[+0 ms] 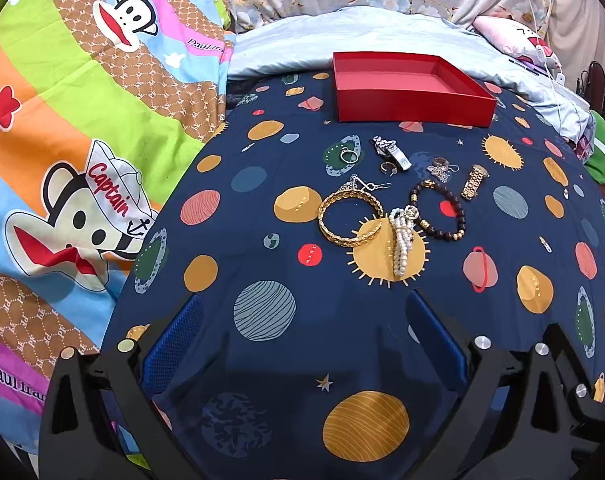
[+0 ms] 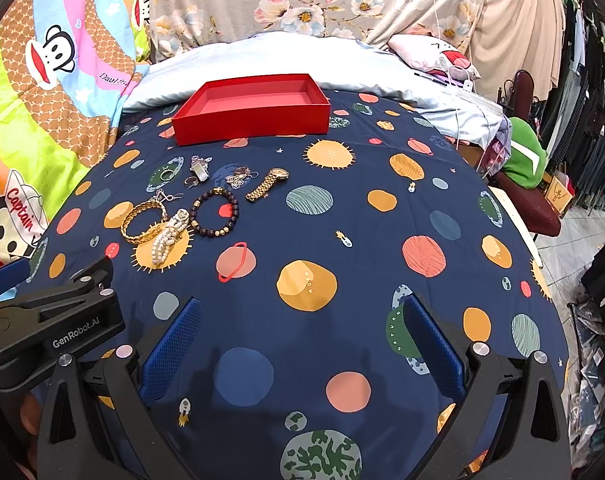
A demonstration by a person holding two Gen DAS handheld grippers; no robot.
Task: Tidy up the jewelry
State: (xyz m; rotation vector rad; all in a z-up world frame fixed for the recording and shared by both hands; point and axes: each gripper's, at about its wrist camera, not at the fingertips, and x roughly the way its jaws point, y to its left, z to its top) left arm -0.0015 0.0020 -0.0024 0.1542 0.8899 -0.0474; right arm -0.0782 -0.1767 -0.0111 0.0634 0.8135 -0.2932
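Note:
An empty red box [image 1: 410,88] [image 2: 254,108] sits at the far end of the navy planet-print sheet. In front of it lies a cluster of jewelry: a gold bangle [image 1: 350,216] [image 2: 144,220], a pearl bracelet [image 1: 402,240] [image 2: 168,236], a dark bead bracelet [image 1: 440,210] [image 2: 216,216], a gold watch [image 1: 474,182] [image 2: 268,186], a silver watch [image 1: 392,152] [image 2: 200,168], rings and thin chains. My left gripper [image 1: 302,336] is open and empty, short of the pearls. My right gripper [image 2: 302,340] is open and empty, right of the cluster. The left gripper's body [image 2: 50,320] shows in the right wrist view.
A cartoon monkey quilt [image 1: 82,140] lies to the left. A pale blue pillow [image 1: 382,32] and floral cloth lie behind the box. A green cushion [image 2: 522,156], a chair and hanging clothes [image 2: 582,80] stand off the bed's right edge.

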